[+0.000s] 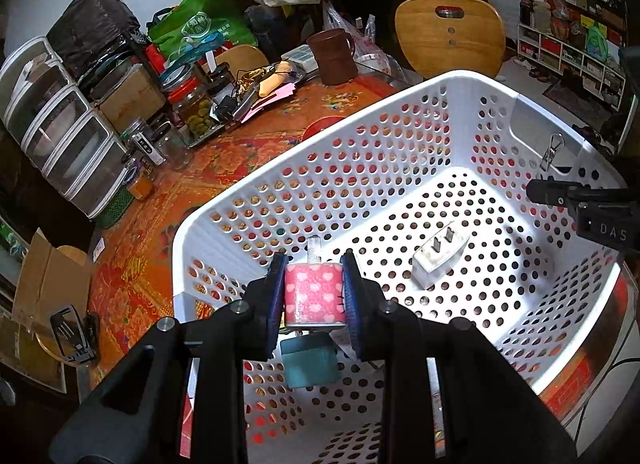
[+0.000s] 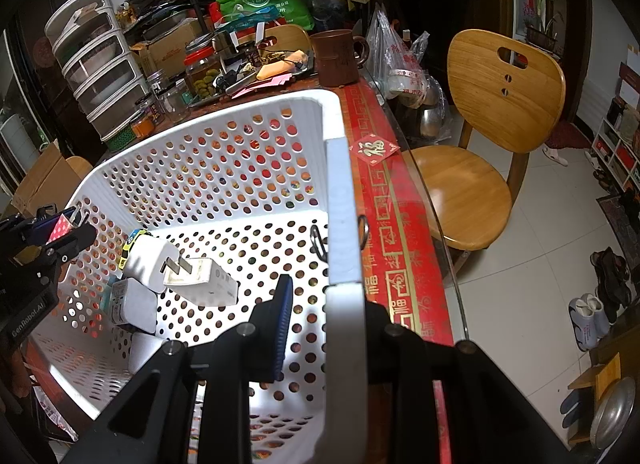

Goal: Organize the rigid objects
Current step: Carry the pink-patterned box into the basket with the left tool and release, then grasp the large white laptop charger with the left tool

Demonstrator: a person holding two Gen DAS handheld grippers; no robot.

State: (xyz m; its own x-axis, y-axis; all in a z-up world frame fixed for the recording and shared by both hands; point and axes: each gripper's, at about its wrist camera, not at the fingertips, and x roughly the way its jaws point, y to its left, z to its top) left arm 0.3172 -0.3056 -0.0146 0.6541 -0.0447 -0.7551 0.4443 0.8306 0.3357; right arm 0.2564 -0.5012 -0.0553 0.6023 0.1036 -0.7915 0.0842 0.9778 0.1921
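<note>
The left gripper point(image 1: 314, 296) pinches a pink heart-patterned roll point(image 1: 315, 294) above the white basket point(image 1: 440, 84); the right gripper point(image 2: 326, 304) clamps the basket's side wall; inside the basket lie a white plug adapter point(image 1: 438, 256) and a teal block point(image 1: 310, 360)

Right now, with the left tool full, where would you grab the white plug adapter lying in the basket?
Grip the white plug adapter across its two flat side faces, low on the body, coming from above with fingers straddling it. Its metal prongs point up, so a grip on the top face would likely slip. The basket walls block a sideways approach; open floor beside it leaves finger room.
</note>
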